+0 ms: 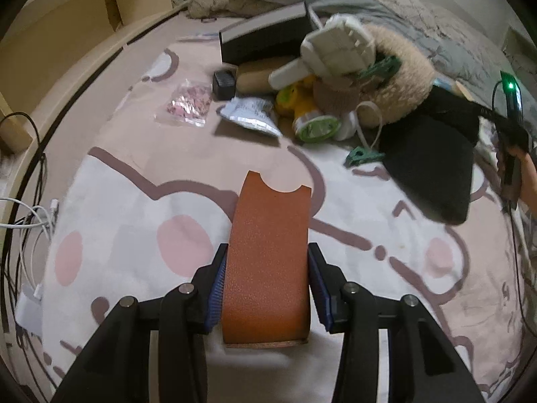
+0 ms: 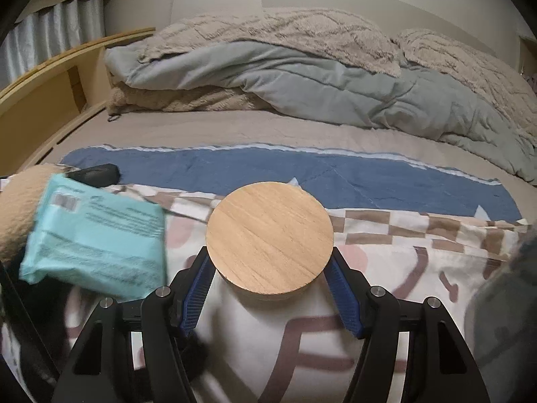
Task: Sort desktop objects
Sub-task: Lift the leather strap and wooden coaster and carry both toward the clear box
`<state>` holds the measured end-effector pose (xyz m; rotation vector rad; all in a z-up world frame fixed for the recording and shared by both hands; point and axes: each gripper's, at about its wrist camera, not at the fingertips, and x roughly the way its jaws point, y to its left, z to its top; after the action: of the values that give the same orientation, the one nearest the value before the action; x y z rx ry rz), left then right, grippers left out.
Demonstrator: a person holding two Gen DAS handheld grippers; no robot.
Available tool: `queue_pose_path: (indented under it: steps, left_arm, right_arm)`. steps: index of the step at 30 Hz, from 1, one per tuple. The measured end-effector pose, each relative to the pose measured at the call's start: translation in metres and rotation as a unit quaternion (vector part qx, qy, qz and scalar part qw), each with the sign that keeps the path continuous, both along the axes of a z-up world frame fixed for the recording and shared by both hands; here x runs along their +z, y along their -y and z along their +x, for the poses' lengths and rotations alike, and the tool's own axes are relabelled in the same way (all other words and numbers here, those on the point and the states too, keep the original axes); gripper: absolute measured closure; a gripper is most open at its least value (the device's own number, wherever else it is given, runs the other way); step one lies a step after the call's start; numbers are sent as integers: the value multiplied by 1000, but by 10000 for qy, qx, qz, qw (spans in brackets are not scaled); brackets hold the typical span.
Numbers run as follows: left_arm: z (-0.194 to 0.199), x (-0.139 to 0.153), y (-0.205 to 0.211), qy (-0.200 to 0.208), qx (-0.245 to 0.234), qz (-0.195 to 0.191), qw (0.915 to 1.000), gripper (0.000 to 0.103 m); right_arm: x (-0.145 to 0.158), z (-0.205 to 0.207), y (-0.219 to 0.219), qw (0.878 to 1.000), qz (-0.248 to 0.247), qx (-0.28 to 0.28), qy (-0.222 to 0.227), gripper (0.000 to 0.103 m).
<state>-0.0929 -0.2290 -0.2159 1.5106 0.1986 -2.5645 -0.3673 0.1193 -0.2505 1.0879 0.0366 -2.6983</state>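
While the left tool (image 1: 266, 288) sits at the bottom centre of its wrist view, its 2 blue pads are clamped against the long sides of an orange leather sleeve (image 1: 270, 245), which rises up the middle of the frame to a notched far end. Under it lies a patterned bedspread (image 1: 134, 235) in white, pink and brown. Further up, a green clip (image 1: 362, 158) rests just left of a black pouch (image 1: 429, 171). Beyond those, a heap fills the upper centre: a small clear bag of pink bits (image 1: 188, 102), a silver sachet (image 1: 250, 116), a green-capped yellow bottle (image 1: 310, 117), a white brush-like thing (image 1: 332, 55), a fluffy cream ring (image 1: 402, 84) and a dark box (image 1: 265, 37) behind them. White cables (image 1: 30, 225) trail at the left edge.

At the bottom of the right wrist view, the right tool (image 2: 270, 285) is closed on a round thing with a wooden lid (image 2: 270, 238), the 2 pads touching its left and right edges. A pale blue packet (image 2: 97, 235), blurred, lies to the left on the bedspread (image 2: 402, 268). Above it, a small black object (image 2: 97, 173) sits at the edge of a dark blue cloth (image 2: 302, 171). Farthest off, a grey-blue quilt (image 2: 302, 84) is bunched across the bed in the upper half.
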Motion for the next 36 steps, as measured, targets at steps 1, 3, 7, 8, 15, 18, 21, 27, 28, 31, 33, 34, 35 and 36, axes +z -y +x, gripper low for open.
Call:
queue_pose_path:
  steps: [1,3,7,8,15,18,21,27,28,31,33,34,35,36]
  left_arm:
    - [3,5,0,-60,8,11,10000,59]
    - [7,15,-3,-173,21,56,9998,59]
    - [13,41,-8,-446,46,173,9988,59]
    - [15,47,-10,-497,43,179,9986,59]
    - [31,96,-32,-895,-19,297,9955,59]
    - [37,119,-43,-1088,-95,288,9936,59]
    - [42,140,-55,-1250,-206,311,9915,59]
    - [44,176,-87,-1485,-521,262,9872,59]
    - [44,183,-95,-1541,-595,255,9859,59]
    - [41,198,-115,-1653,-803,306,9825,59]
    - [39,207,-131,-1730,-960,298,9798,59]
    - [38,211,-137,-1768,-1028,288,9784,59]
    - [37,217,-146,-1806,-1084,253,9772,59]
    - [36,221,-154,-1856,-1153,256,9755,59]
  right_arm:
    - [4,5,0,10000,-30,19,-21,36]
    - [15,16,2,9999,-110,81,-73,36]
    - [44,40,6,9990,-290,252,-212,36]
    - [51,45,6,9987,-329,291,-247,36]
    - [115,87,1,9962,-470,593,-435,36]
    - [140,107,-5,9954,-442,699,-490,36]
    - [164,128,-16,9942,-500,770,-565,36]
    - [199,167,-47,9929,-522,820,-687,36]
    - [204,172,-52,9929,-512,810,-708,36]
    - [220,193,-76,9933,-484,719,-761,36]
    - [227,203,-90,9939,-472,642,-768,36]
    - [233,210,-101,9942,-435,582,-787,36]
    - [238,217,-110,9946,-389,513,-812,36]
    - [241,223,-117,9948,-355,456,-834,36]
